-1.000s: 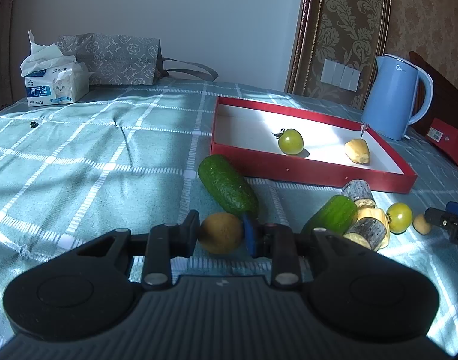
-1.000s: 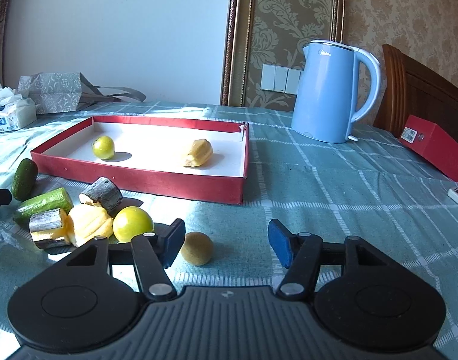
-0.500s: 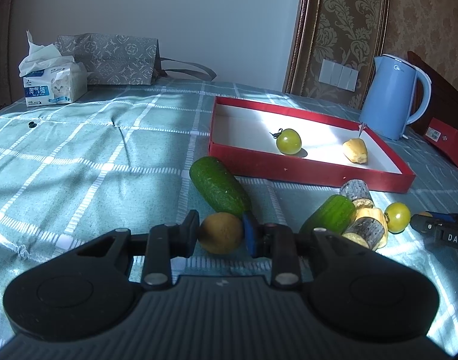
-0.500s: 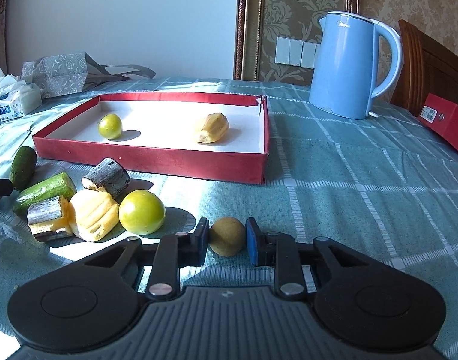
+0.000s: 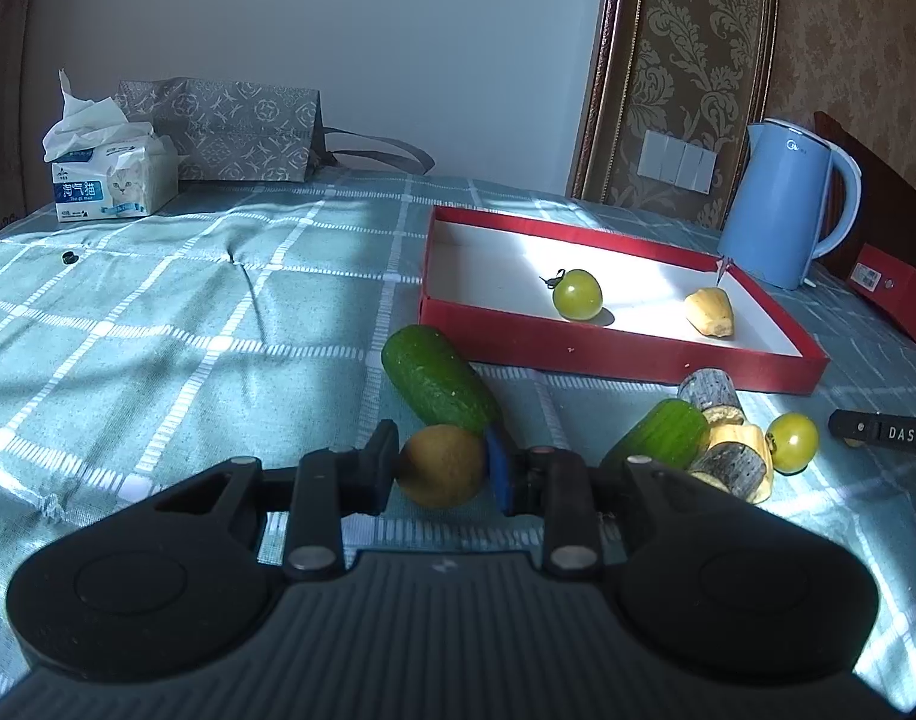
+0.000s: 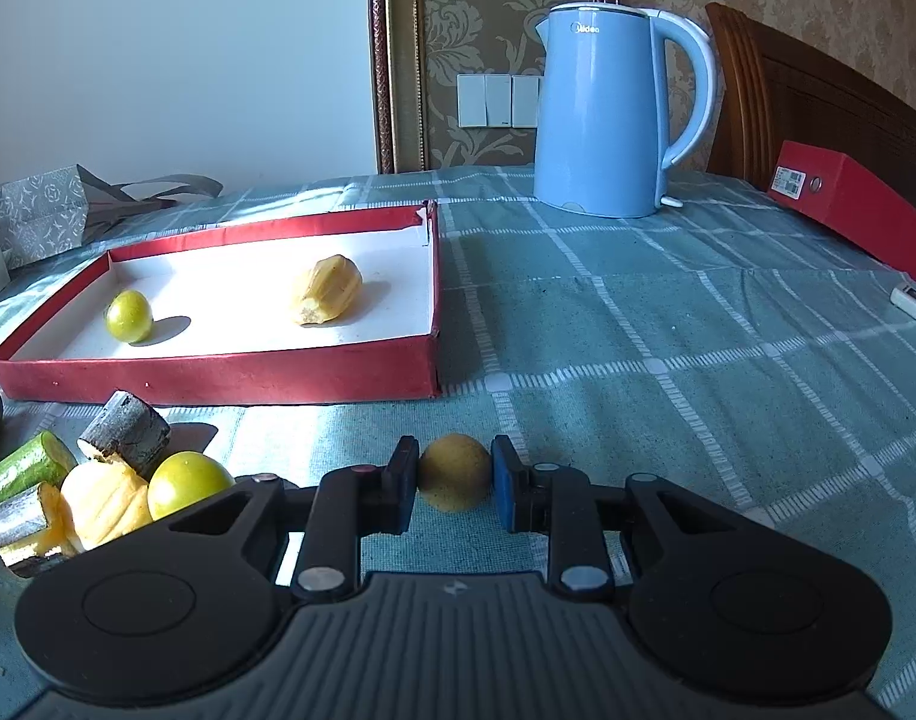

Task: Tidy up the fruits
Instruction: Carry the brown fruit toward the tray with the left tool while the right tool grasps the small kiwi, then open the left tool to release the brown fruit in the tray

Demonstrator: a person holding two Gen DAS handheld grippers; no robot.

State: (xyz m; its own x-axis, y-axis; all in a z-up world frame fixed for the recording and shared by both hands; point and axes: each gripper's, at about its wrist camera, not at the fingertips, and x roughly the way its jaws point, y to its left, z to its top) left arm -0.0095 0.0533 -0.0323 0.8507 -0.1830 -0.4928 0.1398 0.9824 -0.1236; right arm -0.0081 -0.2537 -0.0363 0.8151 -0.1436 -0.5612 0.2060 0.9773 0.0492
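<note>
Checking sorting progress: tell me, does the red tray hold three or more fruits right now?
No, the red tray holds only two: a green tomato and a yellow ridged fruit.

Red tray (image 6: 218, 375), blue kettle (image 6: 601, 120), seemingly teal checked cloth (image 6: 697, 360).

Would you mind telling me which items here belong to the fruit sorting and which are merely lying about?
Part of the job:
- red tray
- green tomato and yellow piece inside it
- brown fruit in the left gripper
- brown fruit in the right gripper
- loose pile beside the tray
- cucumber

Lying about:
- blue kettle
- tissue pack
- grey bag
- red box
</note>
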